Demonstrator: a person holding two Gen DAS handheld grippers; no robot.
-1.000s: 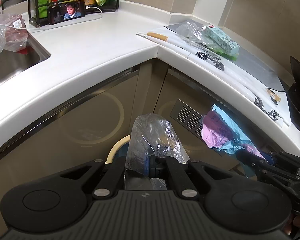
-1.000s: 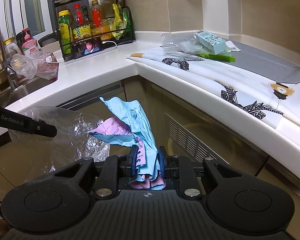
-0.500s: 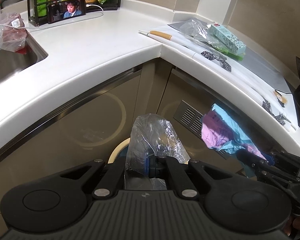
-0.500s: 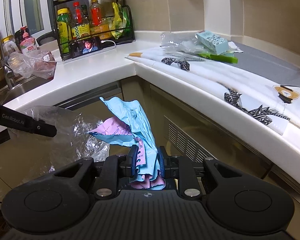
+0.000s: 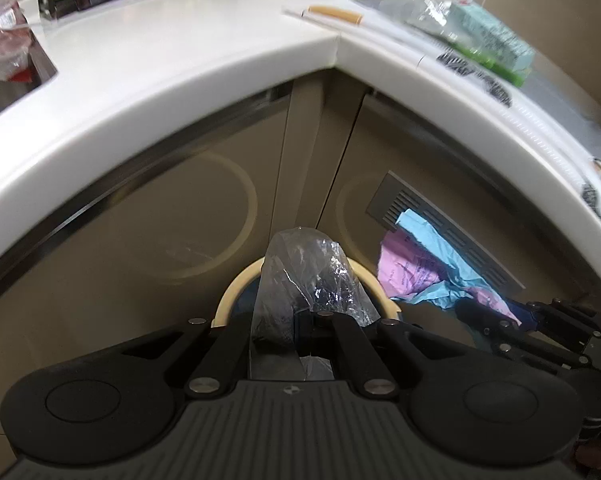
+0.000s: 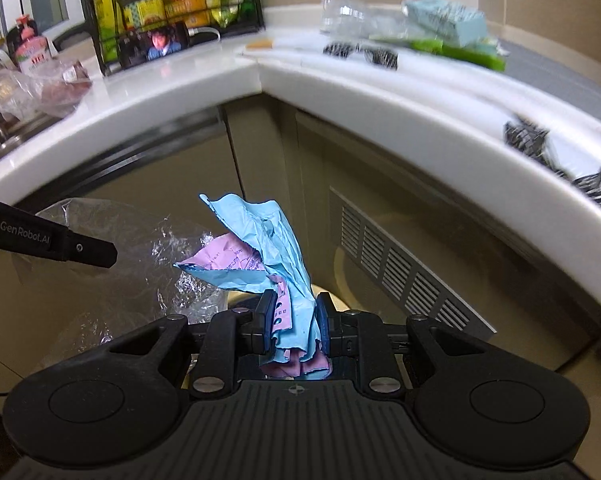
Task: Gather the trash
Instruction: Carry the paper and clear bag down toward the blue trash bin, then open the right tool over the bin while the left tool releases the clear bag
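Observation:
My left gripper (image 5: 300,320) is shut on a crumpled clear plastic wrapper (image 5: 304,276), held just above the cream rim of a round bin (image 5: 232,300) that stands below the counter corner. In the right wrist view that same left gripper (image 6: 100,250) pokes in from the left with the clear plastic wrapper (image 6: 140,268) hanging from it. My right gripper (image 6: 292,320) is shut on a wad of blue and pink paper (image 6: 268,248). The paper (image 5: 432,268) and the right gripper (image 5: 484,320) also show at the right of the left wrist view.
A white L-shaped counter (image 5: 180,80) curves overhead, beige cabinet doors and a vent grille (image 6: 400,272) below it. On it lie a patterned cloth (image 6: 540,140), a teal box (image 6: 444,20), clear plastic (image 6: 344,12), a phone (image 6: 164,44), a bottle rack (image 6: 168,0) and a bagged item (image 6: 40,88) by the sink.
Both grippers have sunk below the counter edge toward the cabinets, each keeping its hold. More of the bin rim shows under the left gripper.

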